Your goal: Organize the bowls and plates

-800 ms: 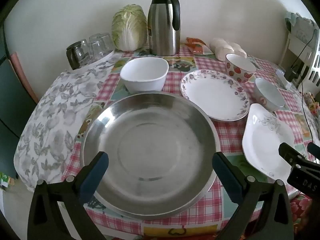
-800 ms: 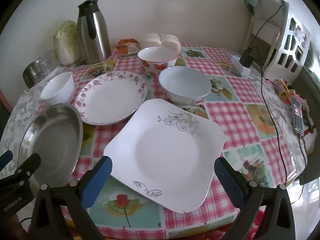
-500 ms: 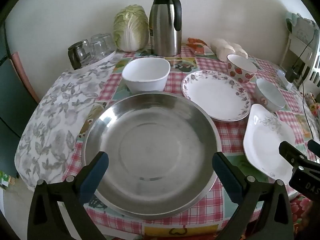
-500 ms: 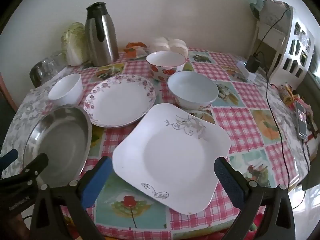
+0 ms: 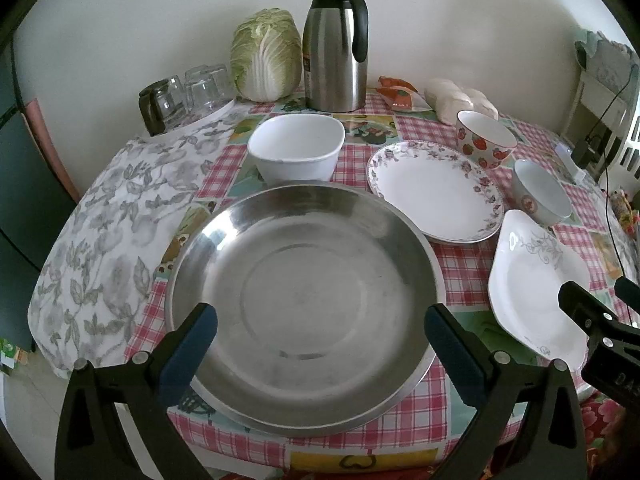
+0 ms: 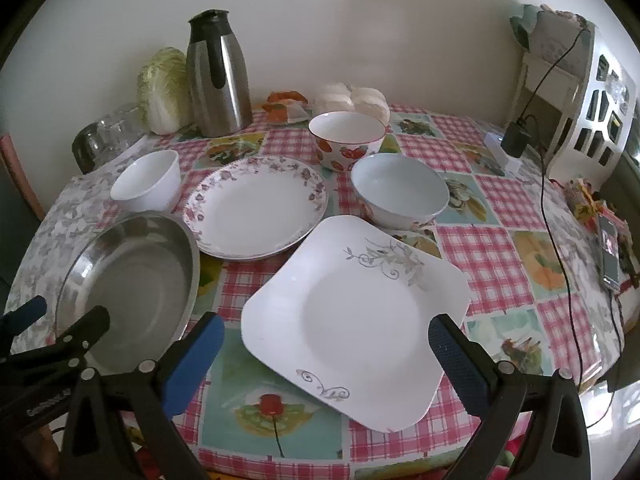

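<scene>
A wide steel dish (image 5: 304, 300) (image 6: 132, 280) lies at the table's near left, and my left gripper (image 5: 320, 336) hovers open over its near rim. My right gripper (image 6: 326, 344) is open above the near edge of the square white plate (image 6: 356, 312) (image 5: 536, 280). Behind these lie a round plate with a floral rim (image 5: 434, 190) (image 6: 256, 206), a white square bowl (image 5: 296, 152) (image 6: 146, 184), a strawberry-pattern bowl (image 5: 486, 140) (image 6: 346, 138) and a pale blue bowl (image 5: 540, 192) (image 6: 400, 188). Nothing is between either pair of fingers.
At the back stand a steel thermos jug (image 5: 336, 44), a cabbage (image 5: 266, 60), upturned glasses (image 5: 184, 94), snack packets (image 5: 400, 94) and white buns (image 5: 460, 98). A grey floral cloth (image 5: 108, 232) hangs over the left edge. A charger cable (image 6: 556, 240) and phone (image 6: 610, 248) lie at the right.
Both grippers have drawn back and risen a little, so the dishes sit slightly farther and more of the table's far side shows. No dish has moved.
</scene>
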A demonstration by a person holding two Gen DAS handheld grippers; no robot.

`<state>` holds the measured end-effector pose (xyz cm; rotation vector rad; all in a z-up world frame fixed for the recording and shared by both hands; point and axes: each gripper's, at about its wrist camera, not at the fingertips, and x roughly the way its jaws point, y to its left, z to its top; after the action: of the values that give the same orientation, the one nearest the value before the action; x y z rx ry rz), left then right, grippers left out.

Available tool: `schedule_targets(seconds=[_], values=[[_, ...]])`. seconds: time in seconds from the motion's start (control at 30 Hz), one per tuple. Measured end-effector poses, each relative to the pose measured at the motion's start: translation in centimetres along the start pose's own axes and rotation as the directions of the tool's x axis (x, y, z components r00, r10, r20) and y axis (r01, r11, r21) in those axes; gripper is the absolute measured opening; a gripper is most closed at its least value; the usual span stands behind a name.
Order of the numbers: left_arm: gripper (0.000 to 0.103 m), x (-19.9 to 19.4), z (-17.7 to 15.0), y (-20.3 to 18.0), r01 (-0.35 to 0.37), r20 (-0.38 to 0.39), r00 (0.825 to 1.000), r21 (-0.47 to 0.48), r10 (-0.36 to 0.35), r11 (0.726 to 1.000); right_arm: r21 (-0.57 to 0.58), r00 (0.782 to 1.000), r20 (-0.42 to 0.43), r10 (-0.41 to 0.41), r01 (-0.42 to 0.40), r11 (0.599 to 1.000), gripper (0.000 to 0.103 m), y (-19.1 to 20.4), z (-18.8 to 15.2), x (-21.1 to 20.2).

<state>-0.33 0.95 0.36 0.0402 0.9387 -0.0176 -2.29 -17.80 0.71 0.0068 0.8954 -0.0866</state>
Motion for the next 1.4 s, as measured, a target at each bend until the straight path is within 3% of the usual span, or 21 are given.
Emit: schedule_targets(seconds=[1.4], values=[[0.103,0.56,-0.27,-0.45,0.001,-0.006,1.0,-0.007,-0.001,1.0,-0.017,1.0,0.015,0.019,-0.019,1.0,0.103,0.26,-0.03,-0.25]])
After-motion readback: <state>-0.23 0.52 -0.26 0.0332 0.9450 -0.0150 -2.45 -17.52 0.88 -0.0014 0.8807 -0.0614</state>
